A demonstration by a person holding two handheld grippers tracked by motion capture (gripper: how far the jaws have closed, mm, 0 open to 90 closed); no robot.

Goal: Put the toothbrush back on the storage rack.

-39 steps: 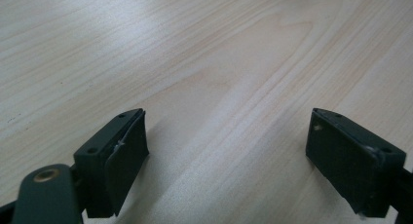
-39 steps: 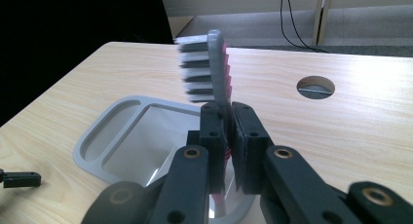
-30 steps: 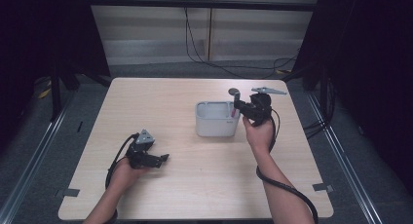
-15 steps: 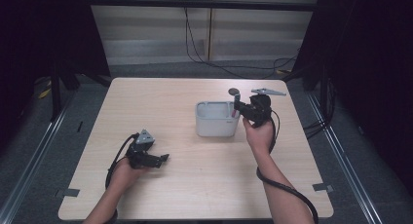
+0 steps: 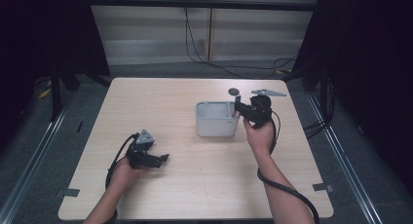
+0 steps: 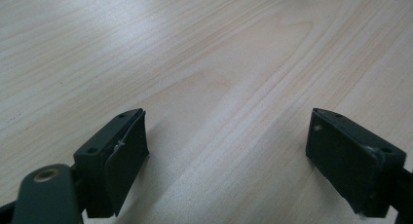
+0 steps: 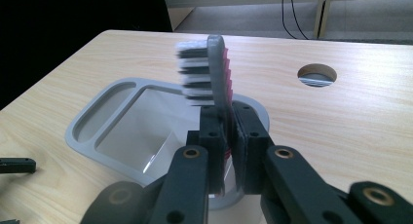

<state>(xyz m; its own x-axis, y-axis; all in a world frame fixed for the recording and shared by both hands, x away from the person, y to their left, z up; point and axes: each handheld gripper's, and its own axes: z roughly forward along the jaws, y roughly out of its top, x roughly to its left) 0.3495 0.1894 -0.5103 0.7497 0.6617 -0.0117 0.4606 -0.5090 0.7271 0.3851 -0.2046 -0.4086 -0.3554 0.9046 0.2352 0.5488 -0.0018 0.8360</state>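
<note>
Right gripper [image 7: 226, 136]: we see jaws pinching a bristled toothbrush [image 7: 214, 73].
Holder [image 5: 216, 119]: grey, boxy plastic.
Left gripper [image 6: 229, 151]: jaws spread over wood-grain table [image 6: 219, 63].

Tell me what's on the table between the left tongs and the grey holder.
Nothing: in the high view, bare wood runs from the left tongs to the grey holder.

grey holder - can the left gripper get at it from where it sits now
Probably yes. The left gripper is open and empty, with bare table between it and the grey holder; the right gripper holds a toothbrush at the holder's far side.
</note>
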